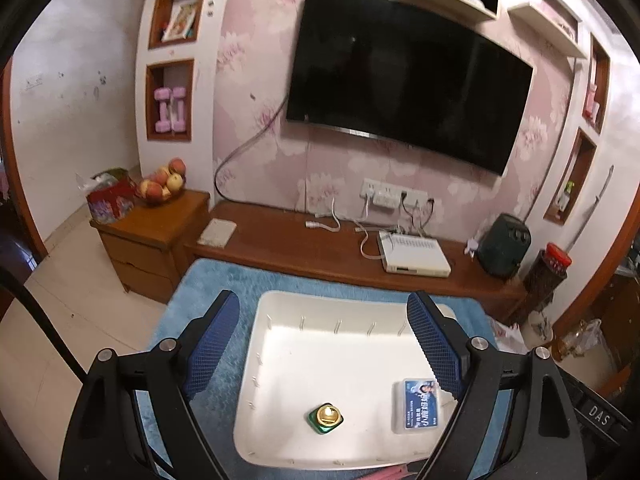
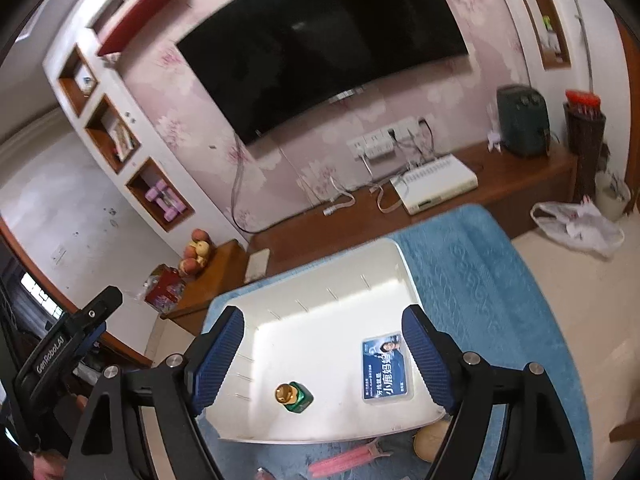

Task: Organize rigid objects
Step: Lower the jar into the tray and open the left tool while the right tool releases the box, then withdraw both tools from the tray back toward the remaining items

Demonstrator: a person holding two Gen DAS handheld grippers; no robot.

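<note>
A white tray [image 1: 280, 320] [image 2: 320, 312] lies on a blue rug. Inside it stands a small green bottle with a gold cap [image 1: 326, 418] [image 2: 293, 396], and to its right lies a flat clear box with a blue label [image 1: 418, 405] [image 2: 386, 366]. My left gripper [image 1: 324, 336] hovers above the tray, its blue pads wide apart with nothing between them. My right gripper [image 2: 322, 354] hangs over the tray too, open and holding nothing. The left gripper's body shows at the left edge of the right wrist view.
A pink tool [image 2: 348, 460] and a round tan object [image 2: 434, 442] lie on the rug [image 2: 480, 280] by the tray's near edge. Behind runs a low wooden TV bench [image 1: 300, 240] with a white set-top box [image 1: 414, 254], cables and a dark heater [image 1: 504, 246]. A side cabinet with fruit [image 1: 162, 186] stands at the left.
</note>
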